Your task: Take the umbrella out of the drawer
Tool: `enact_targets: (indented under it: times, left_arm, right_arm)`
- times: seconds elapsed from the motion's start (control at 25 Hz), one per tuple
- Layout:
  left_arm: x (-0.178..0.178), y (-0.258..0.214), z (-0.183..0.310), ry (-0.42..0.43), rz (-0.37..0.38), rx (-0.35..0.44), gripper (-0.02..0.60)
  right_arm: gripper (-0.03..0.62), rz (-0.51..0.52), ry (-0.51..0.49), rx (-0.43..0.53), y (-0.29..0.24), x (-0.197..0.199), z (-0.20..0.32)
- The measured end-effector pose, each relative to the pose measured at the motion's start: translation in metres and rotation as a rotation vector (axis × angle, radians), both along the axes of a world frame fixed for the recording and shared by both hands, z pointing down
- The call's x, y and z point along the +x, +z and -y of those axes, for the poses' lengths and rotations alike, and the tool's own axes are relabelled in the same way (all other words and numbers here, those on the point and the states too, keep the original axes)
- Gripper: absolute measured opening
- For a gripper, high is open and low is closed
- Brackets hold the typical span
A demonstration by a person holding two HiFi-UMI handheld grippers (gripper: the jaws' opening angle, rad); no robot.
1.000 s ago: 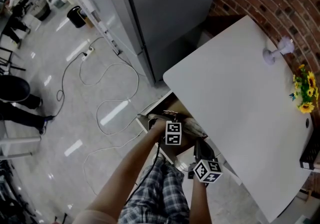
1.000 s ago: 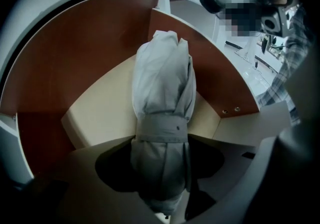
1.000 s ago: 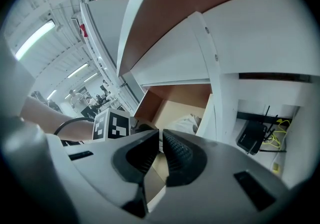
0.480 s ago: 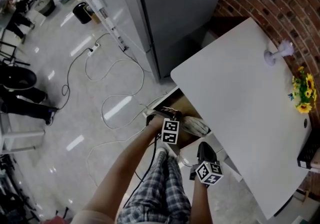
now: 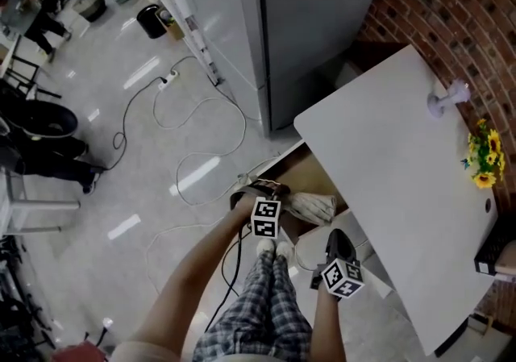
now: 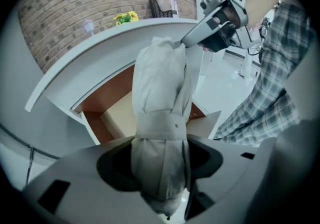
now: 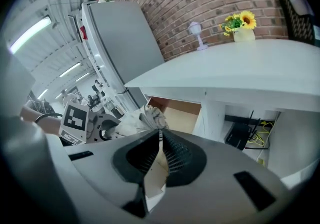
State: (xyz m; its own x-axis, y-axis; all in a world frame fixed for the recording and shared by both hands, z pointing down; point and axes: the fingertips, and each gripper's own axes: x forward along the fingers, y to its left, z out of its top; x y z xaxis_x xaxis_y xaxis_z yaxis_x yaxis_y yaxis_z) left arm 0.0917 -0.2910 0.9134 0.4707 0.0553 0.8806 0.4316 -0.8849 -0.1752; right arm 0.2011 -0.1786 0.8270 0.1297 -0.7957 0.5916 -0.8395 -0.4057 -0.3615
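A folded whitish umbrella [image 5: 316,205] hangs over the open drawer [image 5: 292,168] under the white table [image 5: 395,183]. My left gripper [image 5: 274,197] is shut on its bundled middle. In the left gripper view the umbrella [image 6: 161,103] runs up between the jaws of my left gripper [image 6: 160,160], above the drawer's brown inside [image 6: 107,106]. My right gripper [image 5: 337,244] meets the umbrella's far end. In the right gripper view, the tips of my right gripper [image 7: 159,133] are closed against that crumpled end [image 7: 147,116].
On the table stand a sunflower pot [image 5: 482,160] and a small white stand [image 5: 445,99] by the brick wall. A grey cabinet [image 5: 322,22] stands beyond the drawer. White cables [image 5: 201,131] loop on the floor. My plaid trouser legs [image 5: 258,304] are below the grippers.
Both grippers have risen with the umbrella, which now sits higher over the drawer. The head view has swung, so the table and cabinet lie further right.
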Motion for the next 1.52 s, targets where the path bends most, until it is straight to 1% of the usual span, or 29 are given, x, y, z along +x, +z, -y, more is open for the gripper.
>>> enact_targets:
  times: [0.2, 0.4, 0.52, 0.64, 0.88, 1.0, 1.08, 1.16, 1.24, 1.4, 1.52]
  left_arm:
    - [-0.034, -0.06, -0.008, -0.084, -0.068, -0.023, 0.253]
    - [-0.04, -0.137, -0.007, -0.213, -0.206, -0.052, 0.253]
    - [-0.036, -0.191, -0.004, -0.308, -0.321, -0.081, 0.253]
    - [-0.029, -0.254, 0.002, -0.403, -0.462, -0.098, 0.255]
    - [-0.016, -0.37, 0.03, -0.595, -0.731, -0.09, 0.255]
    - [-0.018, -0.421, 0.04, -0.671, -0.84, -0.062, 0.256]
    - [-0.022, -0.451, 0.047, -0.729, -0.914, -0.056, 0.258]
    - [-0.029, -0.474, 0.052, -0.792, -0.983, -0.064, 0.258]
    - [-0.038, -0.491, 0.057, -0.845, -1.032, -0.057, 0.258]
    - [-0.054, -0.518, 0.068, -0.914, -1.102, -0.02, 0.258]
    - [-0.067, -0.533, 0.072, -0.945, -1.143, 0.029, 0.258]
  right_arm:
    - [0.038, -0.021, -0.02, 0.041, -0.048, -0.014, 0.004]
    - [0.037, -0.065, -0.034, 0.114, -0.105, -0.012, 0.013]
    - [0.035, -0.105, -0.043, 0.168, -0.145, -0.005, 0.019]
    - [0.035, -0.155, -0.052, 0.224, -0.19, 0.007, 0.025]
    - [0.035, -0.281, -0.037, 0.346, -0.278, 0.051, 0.032]
    - [0.035, -0.323, -0.017, 0.402, -0.318, 0.072, 0.026]
    - [0.035, -0.36, -0.014, 0.433, -0.344, 0.085, 0.024]
    - [0.034, -0.403, -0.031, 0.455, -0.365, 0.091, 0.023]
    - [0.033, -0.451, -0.053, 0.468, -0.384, 0.096, 0.022]
    - [0.029, -0.494, -0.056, 0.523, -0.42, 0.106, 0.021]
    - [0.028, -0.51, -0.06, 0.554, -0.437, 0.108, 0.02]
